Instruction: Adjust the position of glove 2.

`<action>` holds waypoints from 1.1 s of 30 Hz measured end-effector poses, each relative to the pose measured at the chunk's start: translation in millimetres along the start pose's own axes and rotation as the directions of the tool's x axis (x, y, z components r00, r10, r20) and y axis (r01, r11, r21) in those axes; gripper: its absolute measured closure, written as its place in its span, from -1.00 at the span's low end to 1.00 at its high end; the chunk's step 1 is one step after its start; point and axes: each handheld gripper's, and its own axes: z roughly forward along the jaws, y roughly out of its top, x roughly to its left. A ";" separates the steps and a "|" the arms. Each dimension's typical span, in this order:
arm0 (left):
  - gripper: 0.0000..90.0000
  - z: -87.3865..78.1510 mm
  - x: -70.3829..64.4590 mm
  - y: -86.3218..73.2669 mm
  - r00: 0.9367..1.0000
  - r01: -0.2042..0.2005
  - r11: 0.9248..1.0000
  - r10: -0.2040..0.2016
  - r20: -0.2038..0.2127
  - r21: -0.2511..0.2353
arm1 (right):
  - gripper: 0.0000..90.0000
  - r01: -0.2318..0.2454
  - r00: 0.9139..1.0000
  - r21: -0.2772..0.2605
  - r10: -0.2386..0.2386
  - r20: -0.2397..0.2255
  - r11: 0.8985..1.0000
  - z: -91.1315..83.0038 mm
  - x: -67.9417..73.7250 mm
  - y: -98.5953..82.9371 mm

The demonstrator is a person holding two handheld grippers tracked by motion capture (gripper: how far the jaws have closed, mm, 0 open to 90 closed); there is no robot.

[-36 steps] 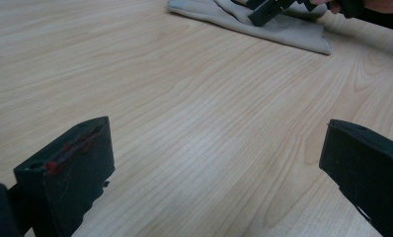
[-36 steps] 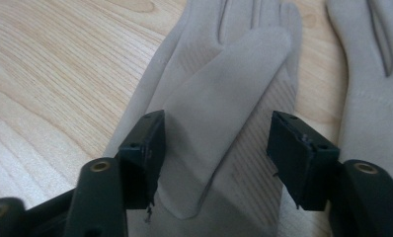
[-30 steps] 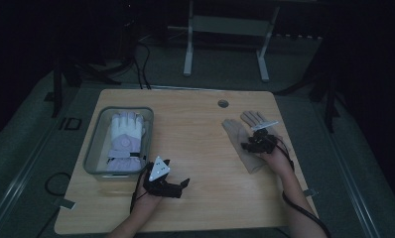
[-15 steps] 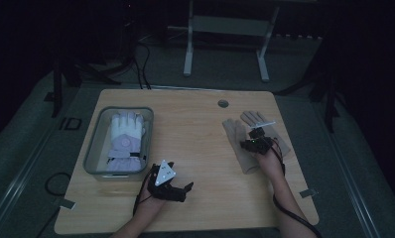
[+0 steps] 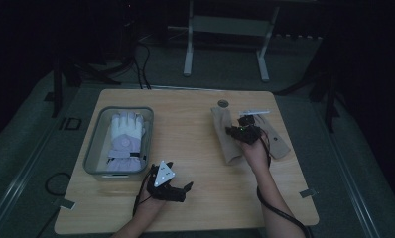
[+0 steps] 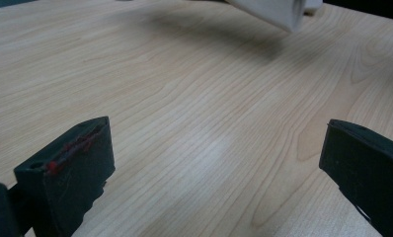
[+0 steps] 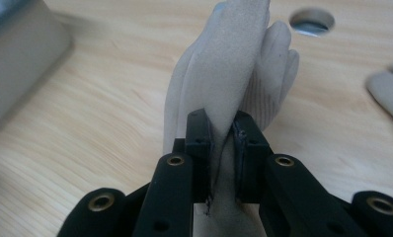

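Beige glove [image 7: 234, 69] sits pinched between the right gripper's [image 7: 223, 148] jaws, while the left gripper [image 6: 214, 163] hovers spread over the wooden table [image 6: 184, 98].

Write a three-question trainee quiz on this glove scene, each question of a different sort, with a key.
1. True or false: the right gripper is shut on the beige glove.
2. Multiple choice: where does the white glove lie? A) on the bare table B) in the grey bin C) in the left gripper
3. Fill in: the left gripper's jaws stand ____ over bare wood, holding nothing.

Key:
1. True; the right gripper view shows its jaws pinching a fold of the beige glove.
2. B; the high view shows it inside the grey bin at the table's left.
3. Open; the left gripper view shows them wide apart.
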 end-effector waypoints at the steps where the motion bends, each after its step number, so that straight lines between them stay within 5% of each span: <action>1: -0.99 -0.3 0.2 0.0 1.000 0.000 1.000 0.000 0.002 0.000 | 0.78 -0.002 1.000 -0.004 0.002 -0.005 1.000 -0.3 3.4 2.4; 9: -0.99 -1.3 -0.3 0.4 1.000 -0.003 1.000 0.003 -0.005 -0.010 | 0.77 -0.073 0.997 -0.116 0.069 -0.041 0.991 5.2 40.8 14.3; 13: -0.99 -2.9 0.0 1.4 1.000 -0.009 1.000 0.009 -0.010 -0.013 | 0.77 -0.090 0.995 -0.129 0.082 -0.064 0.988 19.9 58.8 11.0; 15: -0.99 -3.7 0.7 1.4 1.000 -0.010 1.000 0.010 -0.014 -0.017 | 0.77 -0.130 0.989 -0.114 0.121 -0.086 0.985 29.9 64.3 6.6; 22: -0.99 -5.7 2.2 1.5 1.000 0.001 1.000 -0.001 -0.020 -0.024 | 0.77 -0.167 0.985 -0.049 0.165 -0.041 0.985 64.6 83.2 -19.3; 33: -0.99 -4.9 2.5 0.1 1.000 0.001 1.000 -0.001 -0.012 -0.016 | 0.58 -0.149 0.989 0.027 0.149 0.014 0.988 89.3 81.9 -47.2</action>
